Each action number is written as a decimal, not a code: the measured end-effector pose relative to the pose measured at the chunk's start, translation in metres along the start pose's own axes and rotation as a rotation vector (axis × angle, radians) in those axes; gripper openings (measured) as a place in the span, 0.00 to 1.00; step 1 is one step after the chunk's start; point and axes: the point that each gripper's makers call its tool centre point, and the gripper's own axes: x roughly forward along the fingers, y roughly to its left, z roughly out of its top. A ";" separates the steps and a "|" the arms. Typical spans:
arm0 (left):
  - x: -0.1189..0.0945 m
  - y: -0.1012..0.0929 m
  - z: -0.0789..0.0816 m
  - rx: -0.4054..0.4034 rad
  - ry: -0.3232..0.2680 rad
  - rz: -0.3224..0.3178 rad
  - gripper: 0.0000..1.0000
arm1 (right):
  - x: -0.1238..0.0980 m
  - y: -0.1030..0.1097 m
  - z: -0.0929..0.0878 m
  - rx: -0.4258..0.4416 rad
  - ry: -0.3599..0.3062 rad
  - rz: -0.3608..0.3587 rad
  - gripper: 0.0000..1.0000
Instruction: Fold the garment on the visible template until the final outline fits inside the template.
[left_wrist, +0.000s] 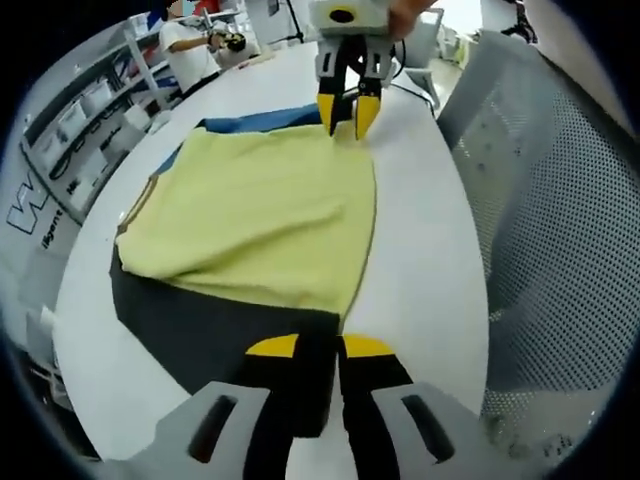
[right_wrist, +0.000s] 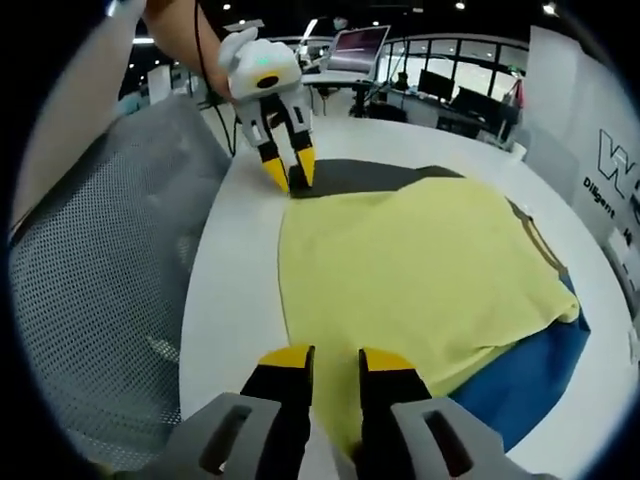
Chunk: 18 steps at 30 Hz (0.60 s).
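The yellow garment (left_wrist: 265, 215) lies spread flat on the white desk (left_wrist: 420, 260), partly folded, with a dark grey panel (left_wrist: 215, 335) sticking out from under one end and a blue panel (left_wrist: 255, 122) from under the other. Whether those panels are the template or part of the cloth I cannot tell.

In the left gripper view the left tool (left_wrist: 320, 348) sits low over the dark grey end, its yellow-tipped jaws slightly apart, with the dark edge running between them; whether they actually pinch the fabric I cannot tell. Across the cloth the right tool (left_wrist: 348, 105) points down at the far edge, just where yellow meets blue, jaws nearly closed, a hand gripping its top.

In the right gripper view the right tool (right_wrist: 325, 358) has its jaws a little apart, straddling the garment's (right_wrist: 415, 265) near edge beside the blue panel (right_wrist: 530, 375). Opposite, the left tool (right_wrist: 290, 175) leans tips-down onto the corner of the dark grey panel (right_wrist: 370, 175).

A grey mesh chair back (right_wrist: 105, 300) stands beside the desk (right_wrist: 225, 300). Shelving (left_wrist: 85, 130) lines the room beyond it.
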 end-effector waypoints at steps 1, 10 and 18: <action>0.000 -0.002 0.000 0.007 0.004 -0.006 0.16 | 0.001 0.001 0.001 -0.001 -0.001 0.002 0.12; 0.002 0.003 0.001 0.031 0.008 0.009 0.06 | 0.004 0.001 0.004 -0.003 -0.007 0.006 0.12; -0.005 0.007 0.005 -0.041 -0.027 0.006 0.01 | 0.005 0.002 0.005 -0.003 -0.007 0.009 0.12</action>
